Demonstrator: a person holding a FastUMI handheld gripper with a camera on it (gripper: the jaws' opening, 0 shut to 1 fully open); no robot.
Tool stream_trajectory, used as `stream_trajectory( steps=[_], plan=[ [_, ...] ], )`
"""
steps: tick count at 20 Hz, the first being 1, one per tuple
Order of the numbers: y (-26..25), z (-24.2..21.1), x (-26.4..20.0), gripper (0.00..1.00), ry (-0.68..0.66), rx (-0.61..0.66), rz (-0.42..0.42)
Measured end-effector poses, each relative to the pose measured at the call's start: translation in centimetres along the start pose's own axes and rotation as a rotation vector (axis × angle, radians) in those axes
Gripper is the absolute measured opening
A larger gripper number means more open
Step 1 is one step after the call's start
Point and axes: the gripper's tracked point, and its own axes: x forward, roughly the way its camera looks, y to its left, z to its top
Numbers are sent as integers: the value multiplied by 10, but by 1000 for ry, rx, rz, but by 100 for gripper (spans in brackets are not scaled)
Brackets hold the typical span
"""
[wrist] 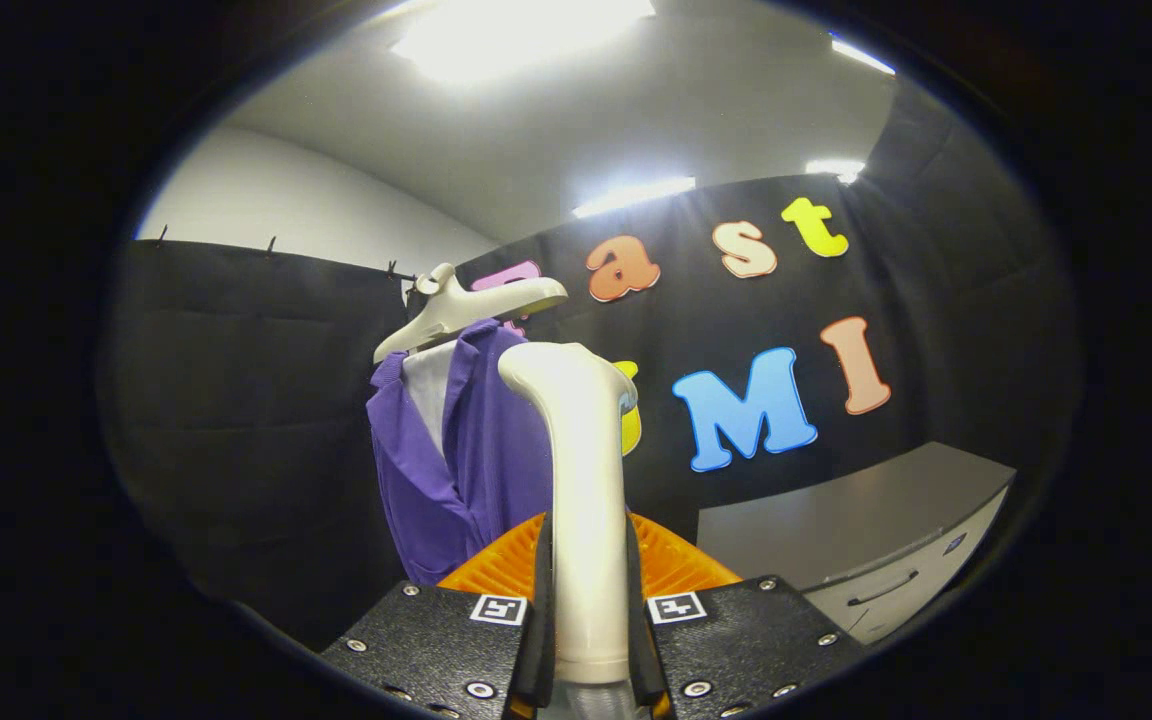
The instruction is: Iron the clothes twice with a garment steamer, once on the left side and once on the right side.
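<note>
The tongs (588, 640) grip the steamer (581, 480) upright. The shirt (461, 450) hangs far left, apart; both passes seemingly remain.

Light comes from ceiling panels (521, 35) high above the gripper (588, 610), the nearest blown out to plain white, with thinner strips flaring along the top of the booth wall. The ceiling reads evenly bright; the dark cloth beyond the fingers swallows light and shows little texture. The garment steamer (584, 500), clamped between both fingers, is well lit and sharp, glossy along its handle. Straight lines bow strongly away from the tool, and detail softens and darkens outward.
</note>
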Motion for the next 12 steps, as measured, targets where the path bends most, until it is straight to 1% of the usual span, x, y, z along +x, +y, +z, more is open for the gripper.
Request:
stream_trajectory(
  steps=[3,6,9,12],
  plan=[
    [25,7,29,30,-11,-43,47],
    [38,6,58,30,5,-93,51],
    [53,-10,74,30,30,-113,63],
    [54,-28,79,30,27,-129,47]
  ],
)
